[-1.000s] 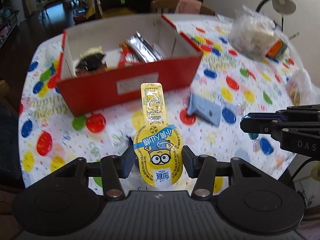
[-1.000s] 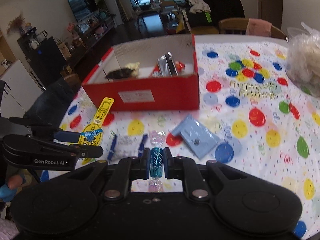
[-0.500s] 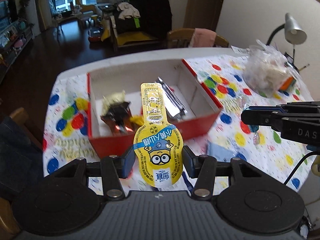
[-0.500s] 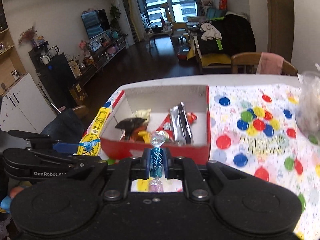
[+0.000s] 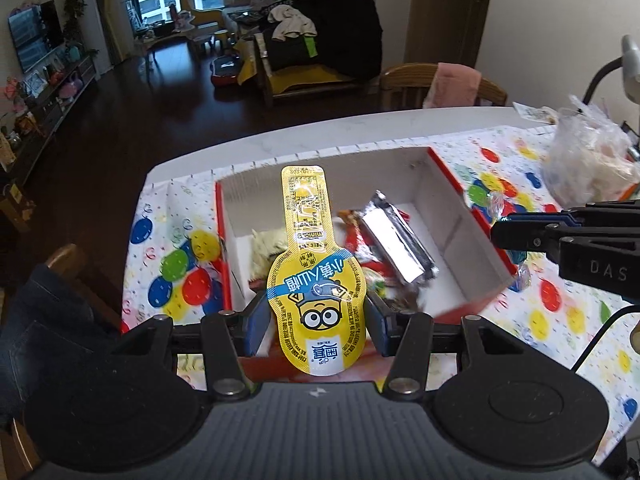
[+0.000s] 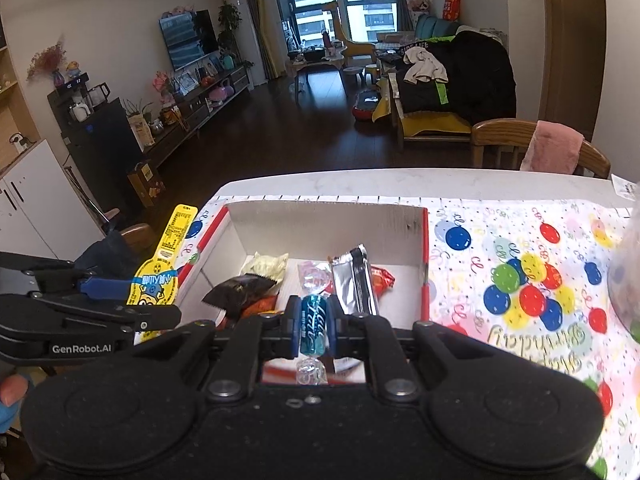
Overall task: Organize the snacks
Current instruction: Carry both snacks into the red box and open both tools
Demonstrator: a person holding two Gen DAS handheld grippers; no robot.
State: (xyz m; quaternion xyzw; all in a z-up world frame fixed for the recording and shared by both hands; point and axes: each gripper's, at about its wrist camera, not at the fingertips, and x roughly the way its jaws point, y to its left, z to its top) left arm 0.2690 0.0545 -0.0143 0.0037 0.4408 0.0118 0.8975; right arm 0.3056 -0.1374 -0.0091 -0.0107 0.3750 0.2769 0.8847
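My left gripper (image 5: 316,320) is shut on a yellow Minions snack pack (image 5: 314,276) and holds it upright over the near edge of the red box (image 5: 486,226). The pack also shows in the right wrist view (image 6: 160,276). My right gripper (image 6: 314,328) is shut on a blue wrapped candy (image 6: 313,322) above the near wall of the red box (image 6: 425,240). The box holds a silver bar (image 5: 394,238), a black packet (image 6: 240,286) and other snacks.
The table wears a balloon-print cloth (image 6: 532,288). A clear plastic bag of items (image 5: 592,160) sits at the far right. Wooden chairs (image 6: 520,148) stand behind the table, and a chair with dark cloth (image 5: 52,320) is at the left edge.
Both grippers have risen and moved forward with their snacks, from over the cloth in front of the box to over the box's near edge.
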